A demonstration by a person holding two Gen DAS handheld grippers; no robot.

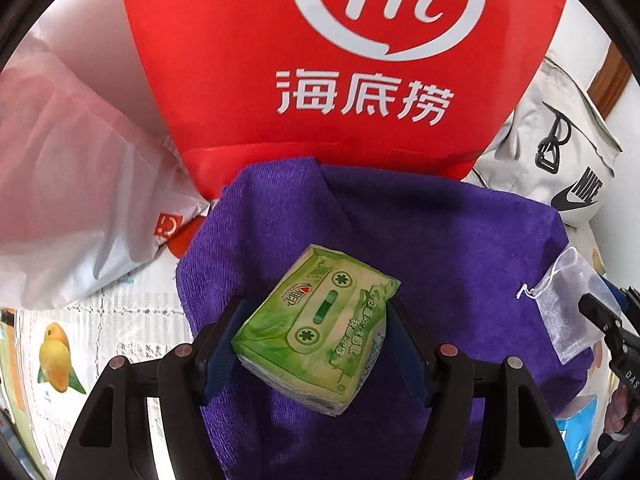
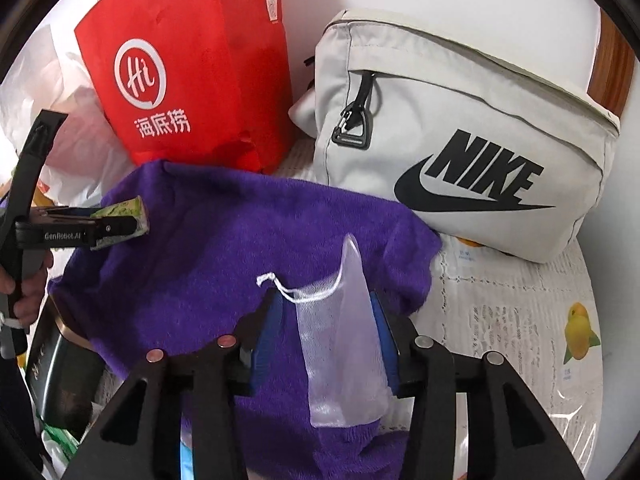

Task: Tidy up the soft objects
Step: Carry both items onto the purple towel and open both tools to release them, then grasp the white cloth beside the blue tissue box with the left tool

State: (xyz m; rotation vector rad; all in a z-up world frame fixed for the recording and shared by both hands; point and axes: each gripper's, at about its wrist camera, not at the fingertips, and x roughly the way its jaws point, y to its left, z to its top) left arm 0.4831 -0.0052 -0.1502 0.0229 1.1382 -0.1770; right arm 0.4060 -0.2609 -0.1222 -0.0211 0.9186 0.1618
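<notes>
The left gripper (image 1: 316, 332) has its fingers clenched on a green plastic-wrapped pack of tissues (image 1: 320, 328), carried above a purple terry towel (image 1: 440, 240) that lies crumpled on the desk's fruit-print cloth (image 2: 520, 320). The right gripper (image 2: 324, 320) has its fingers closed on a sheer white mesh drawstring pouch (image 2: 340, 320), which hangs limp over the same towel, cord trailing toward nine o'clock. At twelve o'clock of the towel stands a red paper bag with a white "Hi" logo (image 1: 344, 80); at two o'clock rests a light grey Nike fabric bag (image 2: 460, 140). Both soft items seem mid-carry, so the step in hand looks like transport toward a container. Next, each needs guiding over an opening, probably the red bag's, though neither view shows its mouth.
</notes>
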